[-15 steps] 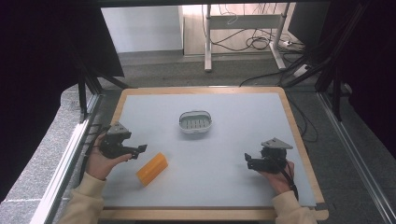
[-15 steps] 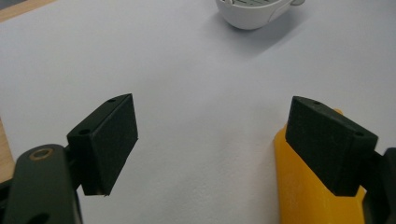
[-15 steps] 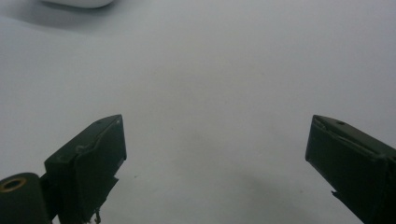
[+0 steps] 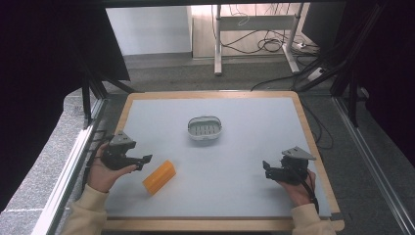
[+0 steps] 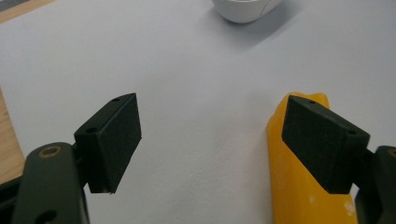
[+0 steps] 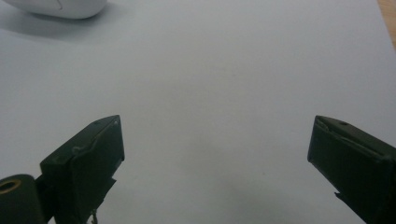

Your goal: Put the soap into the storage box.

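Seen from the high view, left gripper point(image 4: 142, 160) sits just beside the orange block point(image 4: 159, 176); white dish point(image 4: 205, 128) mid-table, right gripper point(image 4: 266, 168) well apart. Left gripper view: jaws wide, block point(image 5: 299, 186) under the right-hand jaw, not between. Right gripper view: jaws wide, empty. Likely pre-grasp; next needs centring over the block

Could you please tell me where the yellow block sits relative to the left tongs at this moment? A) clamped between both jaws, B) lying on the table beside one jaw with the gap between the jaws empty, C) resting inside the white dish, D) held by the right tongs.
B: the yellow block lies on the table partly behind one jaw of the left tongs, whose jaws stand wide apart over bare surface.
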The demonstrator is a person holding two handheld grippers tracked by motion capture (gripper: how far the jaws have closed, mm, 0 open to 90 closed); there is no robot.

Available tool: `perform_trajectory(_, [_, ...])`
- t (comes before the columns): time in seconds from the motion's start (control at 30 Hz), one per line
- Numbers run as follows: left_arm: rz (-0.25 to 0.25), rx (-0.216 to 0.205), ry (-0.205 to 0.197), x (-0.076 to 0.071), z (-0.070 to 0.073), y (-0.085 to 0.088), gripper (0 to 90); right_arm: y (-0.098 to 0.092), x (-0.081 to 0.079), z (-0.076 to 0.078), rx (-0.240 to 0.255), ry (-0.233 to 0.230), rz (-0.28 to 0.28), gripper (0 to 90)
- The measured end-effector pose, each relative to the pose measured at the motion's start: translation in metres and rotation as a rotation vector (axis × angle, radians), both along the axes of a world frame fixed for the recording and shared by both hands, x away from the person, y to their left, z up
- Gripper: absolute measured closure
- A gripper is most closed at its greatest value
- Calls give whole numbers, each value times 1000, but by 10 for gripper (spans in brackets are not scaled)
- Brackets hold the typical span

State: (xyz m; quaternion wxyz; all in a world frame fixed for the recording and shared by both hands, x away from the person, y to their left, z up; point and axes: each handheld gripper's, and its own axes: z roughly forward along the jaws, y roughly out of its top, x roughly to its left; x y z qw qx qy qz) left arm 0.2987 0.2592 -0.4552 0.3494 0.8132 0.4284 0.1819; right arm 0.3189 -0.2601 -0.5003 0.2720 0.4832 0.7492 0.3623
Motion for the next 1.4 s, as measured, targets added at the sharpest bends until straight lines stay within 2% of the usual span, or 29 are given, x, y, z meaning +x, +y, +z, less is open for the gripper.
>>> perform_trajectory(0.33, [3,11,10,3,-2,1,194,-4,3,-4,-8,-2,1,63])
perform_trajectory(0.6, [0,13,-16,-4,10,1,196,-3,-1,-3,-15,-9,16,79])
perform_trajectory(0.73, [-5,13,-15,-6,13,1,196,-3,-1,-4,-18,-11,26,83])
perform_trajectory(1.13, [-43,42,39,-9,17,-11,194,-1,-2,-4,-38,-16,42,91])
perform_trajectory(1.4, [-79,66,57,-10,15,-20,194,1,-2,-5,-54,-17,49,93])
